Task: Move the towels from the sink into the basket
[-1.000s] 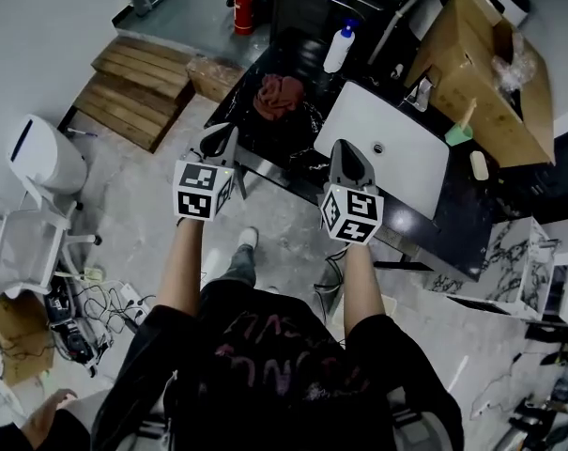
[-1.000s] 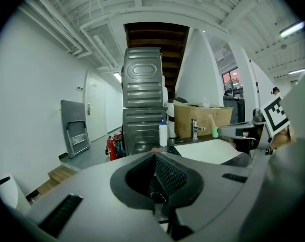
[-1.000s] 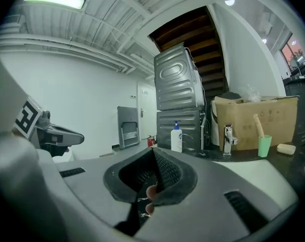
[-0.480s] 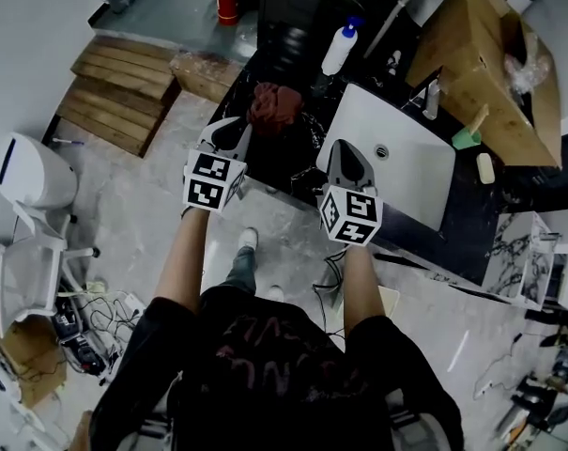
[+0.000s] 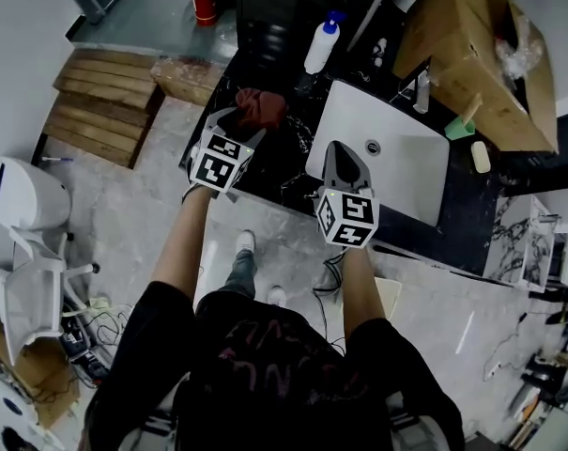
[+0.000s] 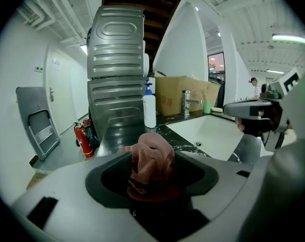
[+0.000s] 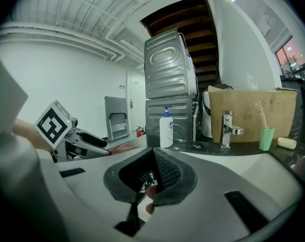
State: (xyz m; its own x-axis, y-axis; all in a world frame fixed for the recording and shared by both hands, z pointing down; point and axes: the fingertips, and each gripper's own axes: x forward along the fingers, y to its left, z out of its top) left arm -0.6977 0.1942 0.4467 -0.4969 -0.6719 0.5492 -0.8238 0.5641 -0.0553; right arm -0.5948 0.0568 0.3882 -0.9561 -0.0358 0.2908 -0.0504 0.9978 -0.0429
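L gripper [image 5: 235, 125] jaws just opened wide, red towel [image 6: 151, 158] between them, prob. untouched. Push in low over worktop [image 5: 284, 163], clench on bunched top. R gripper [image 7: 151, 178] clenched, empty.

No word, number or brand can be read anywhere. The dark shirt [image 5: 265, 360] carries reddish lettering too blurred to make out, and the white pump bottle [image 6: 149, 111] shows nothing legible. The marker cube [image 5: 218, 163] on the left hand-held gripper [image 5: 238, 120] and its twin on the right hand-held gripper [image 5: 340, 153] bear only black-and-white square patterns.
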